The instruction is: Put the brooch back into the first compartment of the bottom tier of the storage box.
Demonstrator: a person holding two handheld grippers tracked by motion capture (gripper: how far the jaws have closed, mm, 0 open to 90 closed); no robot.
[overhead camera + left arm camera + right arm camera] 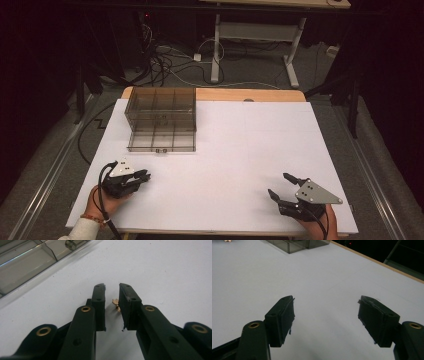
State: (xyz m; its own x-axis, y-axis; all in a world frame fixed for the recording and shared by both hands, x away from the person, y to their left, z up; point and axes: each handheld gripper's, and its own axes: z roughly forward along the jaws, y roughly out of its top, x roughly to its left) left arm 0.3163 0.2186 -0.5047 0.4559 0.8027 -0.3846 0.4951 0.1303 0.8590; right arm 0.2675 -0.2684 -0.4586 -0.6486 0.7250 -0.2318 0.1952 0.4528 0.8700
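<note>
A small tan, brass-coloured piece (115, 304) lies on the white table sheet between the jaws of my left gripper (112, 286). It sits against the right-hand jaw, with a gap to the other. Those jaws stand only narrowly apart. In the high view the left gripper (145, 176) rests at the front left, just below a smoky clear compartment box (160, 120) with its lid folded open. My right gripper (278, 184) stands wide open at the front right with nothing between its jaws (325, 300).
The box's front edge and a latch (71, 244) lie close ahead of the left jaws; the box (297, 245) is far off in the right gripper view. The white sheet (250, 145) covers a wooden table; cables and a desk frame stand on the floor behind.
</note>
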